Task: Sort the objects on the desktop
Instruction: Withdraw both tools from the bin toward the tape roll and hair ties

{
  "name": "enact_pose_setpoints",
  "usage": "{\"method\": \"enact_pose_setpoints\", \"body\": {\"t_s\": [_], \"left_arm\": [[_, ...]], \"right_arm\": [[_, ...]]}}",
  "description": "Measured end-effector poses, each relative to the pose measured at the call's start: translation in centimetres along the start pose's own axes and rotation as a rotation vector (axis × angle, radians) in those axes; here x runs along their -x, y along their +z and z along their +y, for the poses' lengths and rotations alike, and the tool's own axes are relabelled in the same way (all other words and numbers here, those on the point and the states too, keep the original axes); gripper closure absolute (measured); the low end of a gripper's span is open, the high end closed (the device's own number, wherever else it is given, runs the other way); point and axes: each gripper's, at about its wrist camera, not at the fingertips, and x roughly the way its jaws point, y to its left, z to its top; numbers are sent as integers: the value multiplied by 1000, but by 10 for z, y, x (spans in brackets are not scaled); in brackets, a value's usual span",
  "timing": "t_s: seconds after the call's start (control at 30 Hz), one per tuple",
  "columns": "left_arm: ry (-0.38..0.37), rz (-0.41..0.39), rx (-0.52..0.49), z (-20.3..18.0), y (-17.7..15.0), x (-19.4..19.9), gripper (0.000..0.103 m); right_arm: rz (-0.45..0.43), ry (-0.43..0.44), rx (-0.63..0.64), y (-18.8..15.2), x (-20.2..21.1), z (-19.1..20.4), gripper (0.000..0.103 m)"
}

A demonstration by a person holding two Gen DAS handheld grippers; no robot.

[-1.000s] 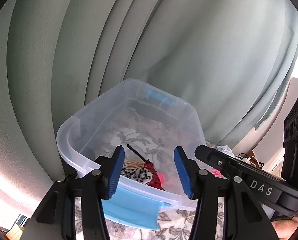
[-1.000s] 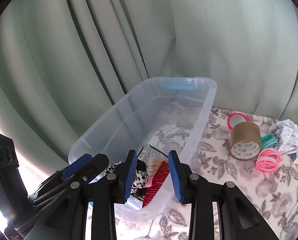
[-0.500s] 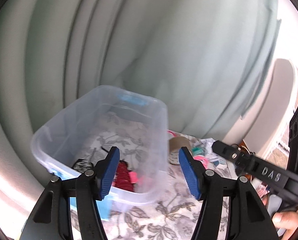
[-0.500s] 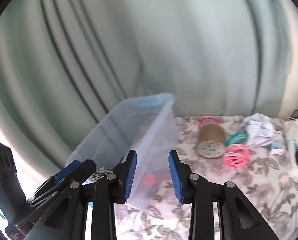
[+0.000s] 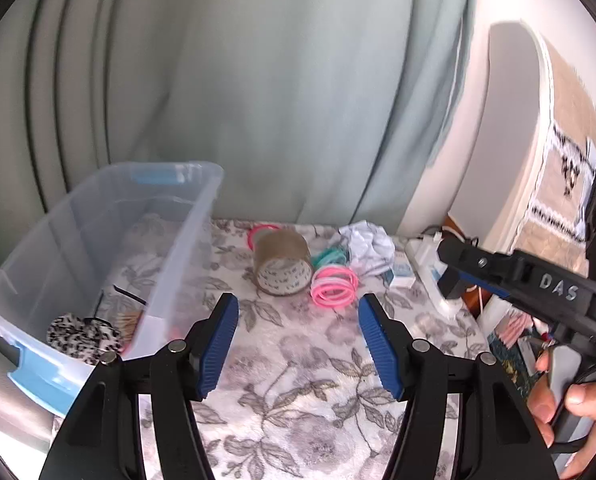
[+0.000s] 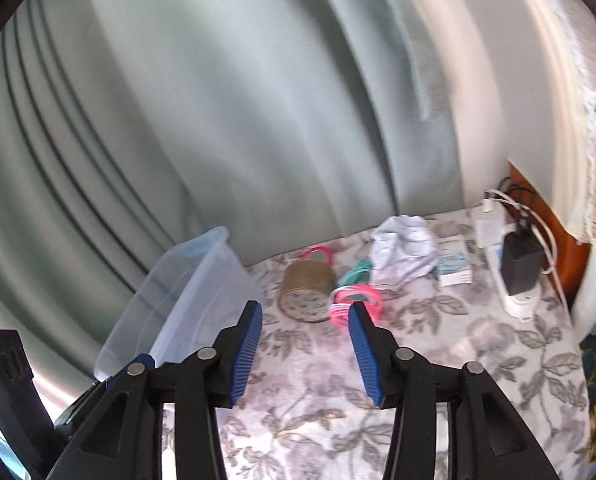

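Clear plastic bin (image 5: 97,240) now sat left of us; we had swung both empty tools, left (image 5: 298,344) and right (image 6: 305,354), jaws apart, toward the brown tape roll (image 5: 282,266) and pink hair ties (image 5: 334,286) still on the floral-cloth bench (image 5: 306,392).

Translucent smooth plastic bin (image 5: 185,236), glossy tape roll (image 5: 283,266), crumpled paper (image 5: 368,246), fuzzy floral cloth (image 5: 310,376)

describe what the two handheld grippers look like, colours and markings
Both the left gripper and the right gripper have black plastic frames with silver rivets and blue ribbed finger pads. Seen from the left wrist view, the right gripper's body bears white "DAS" lettering and is held by a bare hand.
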Motion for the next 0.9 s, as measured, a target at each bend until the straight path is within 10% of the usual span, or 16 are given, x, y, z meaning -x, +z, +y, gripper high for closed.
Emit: {"method": "enact_pose_setpoints", "body": {"t_s": [0.9], "left_arm": [[146, 205, -2, 19, -7, -158, 39]], "right_arm": [[214, -120, -66, -14, -100, -87, 50]]}}
